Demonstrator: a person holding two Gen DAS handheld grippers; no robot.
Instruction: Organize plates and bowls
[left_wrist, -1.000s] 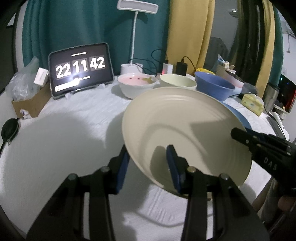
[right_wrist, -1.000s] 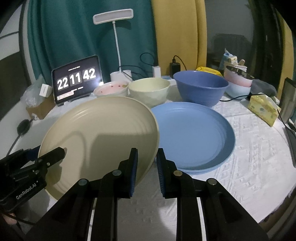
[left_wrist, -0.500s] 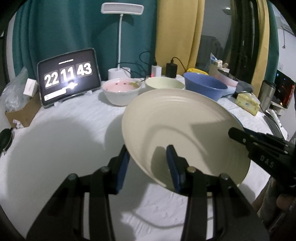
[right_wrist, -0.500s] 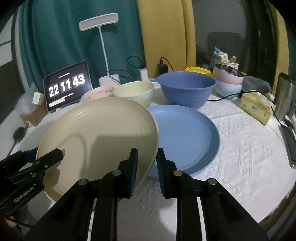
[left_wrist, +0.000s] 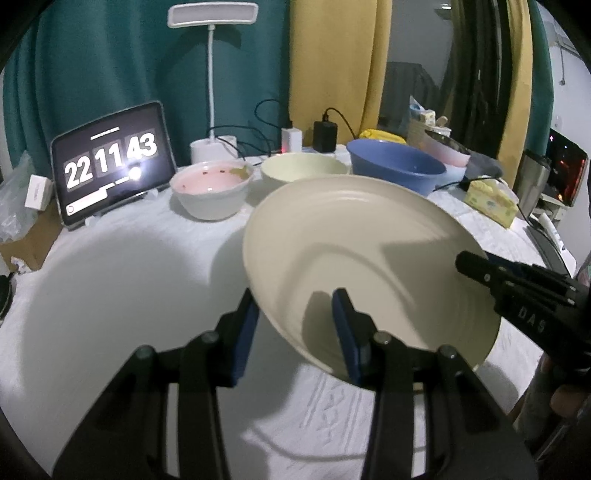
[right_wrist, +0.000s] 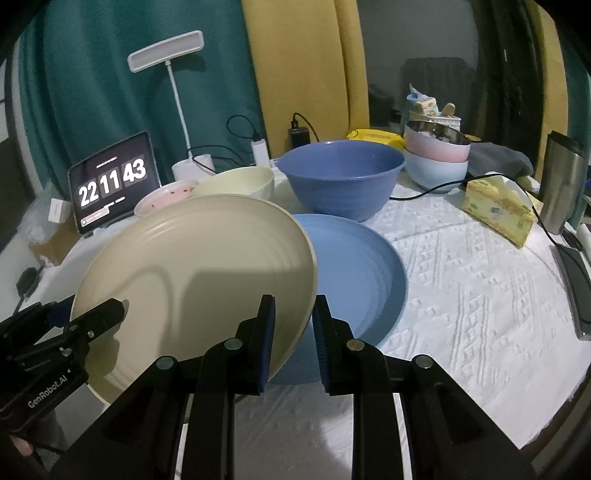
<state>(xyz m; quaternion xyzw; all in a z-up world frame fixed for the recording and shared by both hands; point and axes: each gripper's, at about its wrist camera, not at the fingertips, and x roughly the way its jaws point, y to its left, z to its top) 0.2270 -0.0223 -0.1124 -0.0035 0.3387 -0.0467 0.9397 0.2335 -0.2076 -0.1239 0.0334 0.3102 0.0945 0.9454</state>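
Sitting in a row at the back: three bowls (right_wrist: 341, 181), tablet (right_wrist: 112, 182) left of them, flat plate (right_wrist: 354, 266) lying in front, tissue pack (right_wrist: 498, 208) off right.

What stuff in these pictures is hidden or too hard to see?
- Blue plate: its left part is hidden behind the cream plate in the right wrist view; the left wrist view shows none of it.
- Pink bowl: mostly covered by the cream plate in the right wrist view.
- Small text above the clock digits on the tablet: too tiny to read in either view.
- Phone: cut off by the picture's right edge.
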